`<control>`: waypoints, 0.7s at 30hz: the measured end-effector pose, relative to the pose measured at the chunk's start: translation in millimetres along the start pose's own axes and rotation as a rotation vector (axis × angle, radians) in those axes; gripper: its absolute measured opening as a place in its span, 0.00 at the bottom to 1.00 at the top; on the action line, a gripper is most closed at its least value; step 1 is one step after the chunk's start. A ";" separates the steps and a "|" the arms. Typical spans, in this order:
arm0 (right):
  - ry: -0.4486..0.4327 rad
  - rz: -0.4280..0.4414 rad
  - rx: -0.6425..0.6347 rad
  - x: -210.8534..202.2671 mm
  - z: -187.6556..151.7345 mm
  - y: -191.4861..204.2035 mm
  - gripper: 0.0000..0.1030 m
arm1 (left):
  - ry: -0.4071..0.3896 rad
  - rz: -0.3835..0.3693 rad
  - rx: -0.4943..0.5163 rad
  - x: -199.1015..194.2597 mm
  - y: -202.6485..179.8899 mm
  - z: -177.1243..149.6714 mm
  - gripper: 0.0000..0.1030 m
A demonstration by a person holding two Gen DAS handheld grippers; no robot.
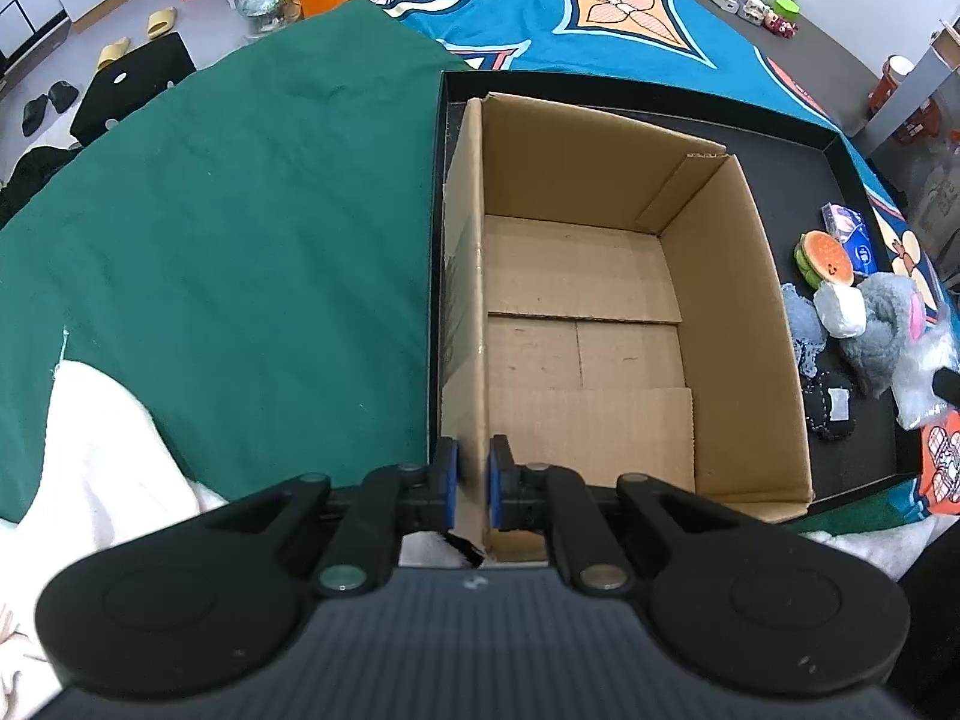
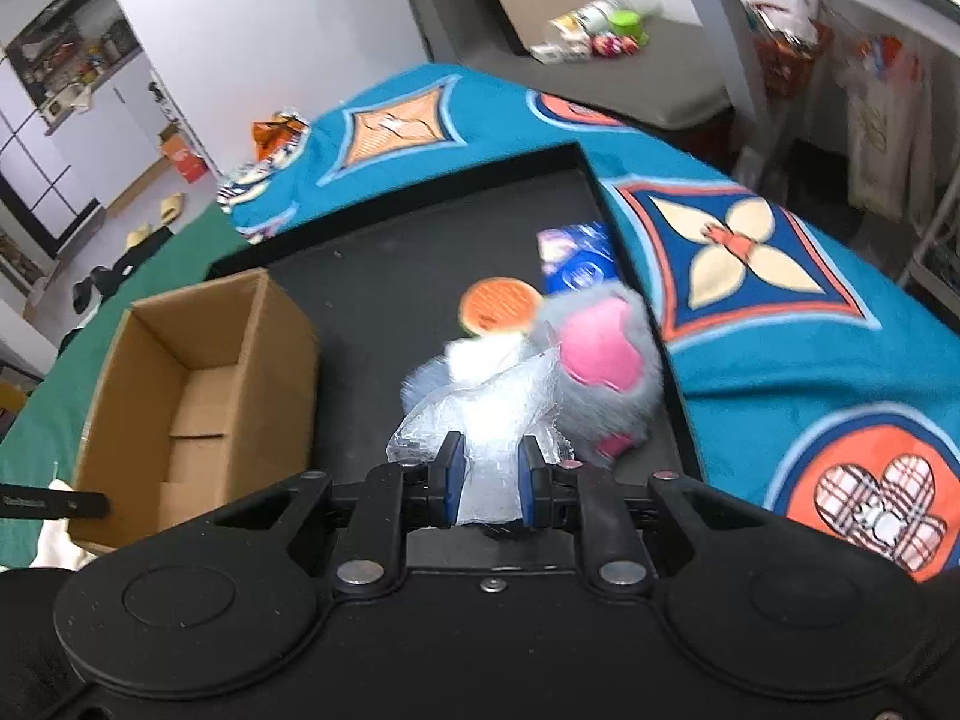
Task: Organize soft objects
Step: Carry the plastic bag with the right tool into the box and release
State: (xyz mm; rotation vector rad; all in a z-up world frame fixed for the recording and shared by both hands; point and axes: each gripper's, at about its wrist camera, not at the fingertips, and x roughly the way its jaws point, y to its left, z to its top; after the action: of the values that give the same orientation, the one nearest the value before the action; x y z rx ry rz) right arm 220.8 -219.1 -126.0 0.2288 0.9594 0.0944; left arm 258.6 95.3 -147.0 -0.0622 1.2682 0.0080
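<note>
An open, empty cardboard box (image 1: 600,300) stands in a black tray (image 1: 780,138). My left gripper (image 1: 473,483) is shut on the box's left wall near its front corner. Right of the box lie a burger plush (image 1: 825,258), a blue tissue pack (image 1: 852,237), a white wad (image 1: 840,309), a grey fluffy slipper (image 1: 882,336), a blue-grey knit piece (image 1: 801,330) and a black pouch (image 1: 834,408). My right gripper (image 2: 489,480) is shut on a clear crinkly plastic bag (image 2: 480,414), held above the tray (image 2: 384,276). The grey and pink slipper (image 2: 600,360) shows blurred just behind the bag.
The tray rests on a bed with a teal patterned cover (image 2: 780,324) and a green blanket (image 1: 240,228). A white cloth (image 1: 102,450) lies at the near left. Shoes and bags lie on the floor beyond the bed. A grey bench (image 1: 798,36) with small items stands far right.
</note>
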 end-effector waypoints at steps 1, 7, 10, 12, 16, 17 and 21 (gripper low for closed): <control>-0.003 0.004 -0.007 -0.5 2.0 4.3 0.18 | -0.001 -0.003 0.000 -0.2 0.8 -0.1 0.09; -0.032 0.031 -0.063 -6.0 12.8 34.5 0.18 | -0.004 -0.017 0.002 -1.3 2.1 -0.6 0.10; -0.048 0.051 -0.083 -8.4 16.0 49.5 0.18 | -0.004 -0.020 0.003 -1.3 2.8 -1.1 0.10; -0.057 0.067 -0.097 -9.3 18.4 59.3 0.18 | -0.001 -0.022 0.004 -1.2 3.3 -1.2 0.10; -0.069 0.105 -0.126 -10.2 22.0 79.9 0.18 | 0.006 -0.025 0.000 0.7 4.2 0.0 0.10; -0.072 0.115 -0.133 -10.2 22.8 84.4 0.18 | 0.008 -0.027 -0.003 1.5 4.4 0.5 0.10; -0.078 0.143 -0.152 -8.4 24.6 100.4 0.18 | 0.021 -0.025 -0.006 5.2 4.1 2.3 0.09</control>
State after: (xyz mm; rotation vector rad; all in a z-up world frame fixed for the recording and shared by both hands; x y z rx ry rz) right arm 238.4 -126.8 -82.1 0.1593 0.8531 0.2866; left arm 262.2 99.4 -151.5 -0.0832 1.2881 -0.0107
